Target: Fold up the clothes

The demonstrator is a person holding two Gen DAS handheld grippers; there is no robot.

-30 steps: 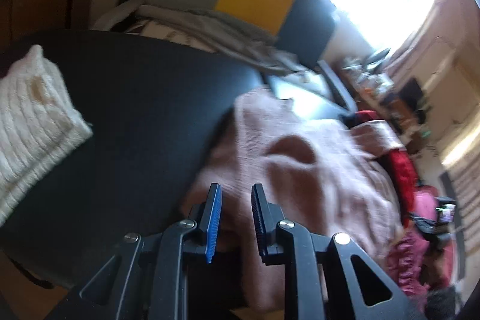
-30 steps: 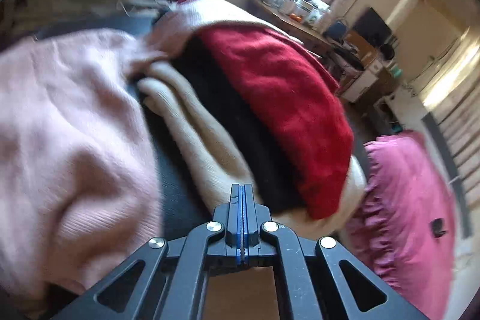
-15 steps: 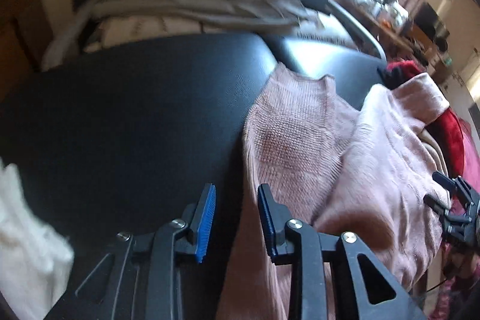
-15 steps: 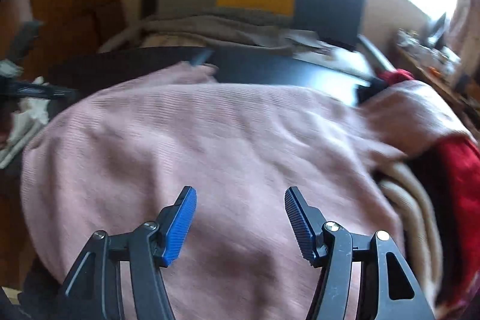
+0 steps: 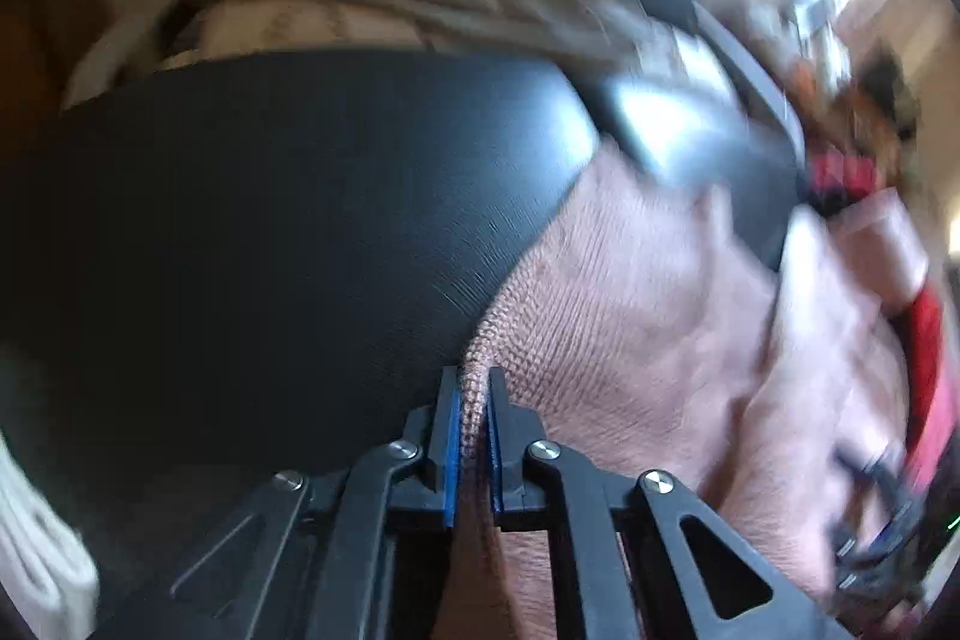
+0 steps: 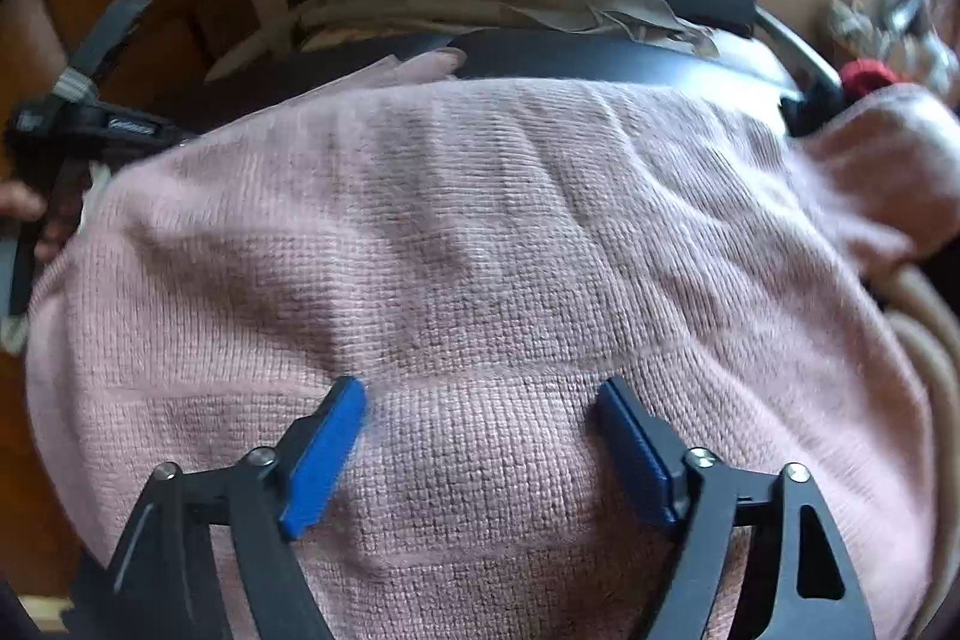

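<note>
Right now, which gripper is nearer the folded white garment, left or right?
Left. The left gripper, shut on the pink sweater's edge, has the folded white garment close at its lower left. The right gripper hangs open over the sweater's middle, farther away.

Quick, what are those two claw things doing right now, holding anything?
Left gripper: closed, pinching an edge of the pink knitted sweater.
Right gripper: open, jaws wide over the sweater, holding nothing.
</note>
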